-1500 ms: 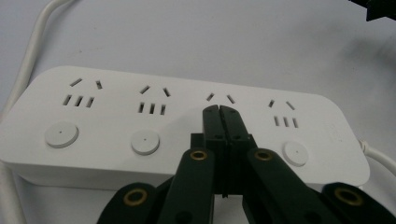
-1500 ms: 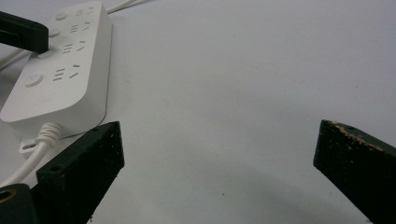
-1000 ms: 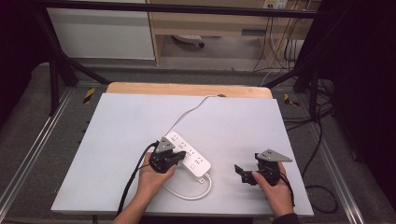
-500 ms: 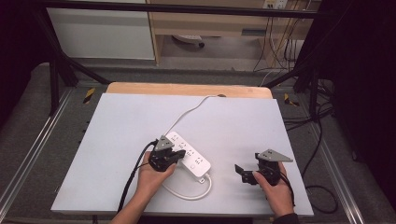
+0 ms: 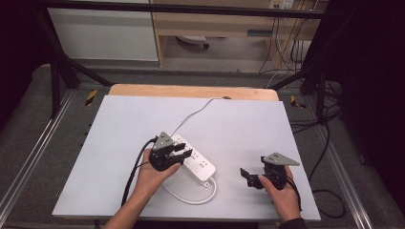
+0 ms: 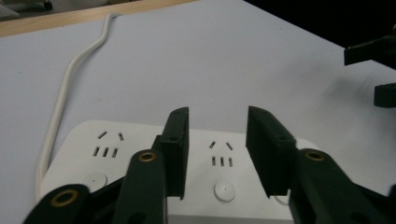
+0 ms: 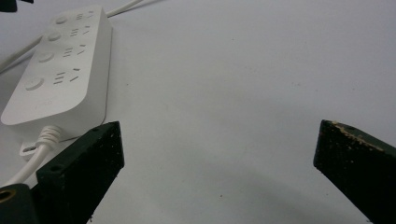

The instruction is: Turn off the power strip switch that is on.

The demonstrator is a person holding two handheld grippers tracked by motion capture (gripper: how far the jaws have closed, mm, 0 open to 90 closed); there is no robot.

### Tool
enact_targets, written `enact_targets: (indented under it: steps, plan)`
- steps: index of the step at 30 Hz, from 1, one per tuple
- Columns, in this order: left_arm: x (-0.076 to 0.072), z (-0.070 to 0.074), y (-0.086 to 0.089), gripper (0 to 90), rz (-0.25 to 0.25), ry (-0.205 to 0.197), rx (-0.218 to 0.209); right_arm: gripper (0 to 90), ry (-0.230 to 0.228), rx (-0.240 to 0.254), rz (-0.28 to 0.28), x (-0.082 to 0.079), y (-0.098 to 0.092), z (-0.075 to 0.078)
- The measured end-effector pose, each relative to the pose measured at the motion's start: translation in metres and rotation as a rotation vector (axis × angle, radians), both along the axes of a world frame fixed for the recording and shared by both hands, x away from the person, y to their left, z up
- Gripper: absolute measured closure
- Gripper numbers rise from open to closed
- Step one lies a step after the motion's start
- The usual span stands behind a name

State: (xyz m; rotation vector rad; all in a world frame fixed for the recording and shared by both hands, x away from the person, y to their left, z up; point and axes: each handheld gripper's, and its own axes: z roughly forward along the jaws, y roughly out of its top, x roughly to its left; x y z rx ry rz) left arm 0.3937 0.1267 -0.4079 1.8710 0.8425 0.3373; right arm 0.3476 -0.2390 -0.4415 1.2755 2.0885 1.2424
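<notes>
Pale grey tabletop [image 5: 119, 124] with a wooden strip along the far edge, dark room beyond. White oblong plastic power strip [image 5: 196, 162] lies flat near the middle of it, angled, its white cord [image 5: 198, 112] running off toward the far edge (a second loop of cord curls at its near end). My left gripper [image 5: 184, 153] hangs over the strip's left end; jaws have just been opening, now parted, nothing between them and not pressing the strip. In the left gripper view 1 socket group and 1 round button sit framed between my 2 black fingers [image 6: 177, 154]. My right gripper [image 5: 244, 174] rests low over bare table, well apart from the strip, jaws spread wide, empty.
</notes>
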Motion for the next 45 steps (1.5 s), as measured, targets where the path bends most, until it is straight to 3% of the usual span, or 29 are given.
enact_targets:
  steps: [6,15,45]
  plan:
    - [0.002,0.007,0.007,34.3,0.022,-0.022,-0.041,2.5,0.0,0.002,0.0,0.0,0.0,0.0]
    - [0.004,0.017,0.022,8.3,0.078,-0.05,-0.033,2.4,-0.001,0.001,-0.002,0.0,0.0,0.0]
    - [-0.01,0.038,0.073,5.8,0.121,-0.073,-0.046,2.3,-0.004,0.009,-0.008,0.0,-0.002,0.001]
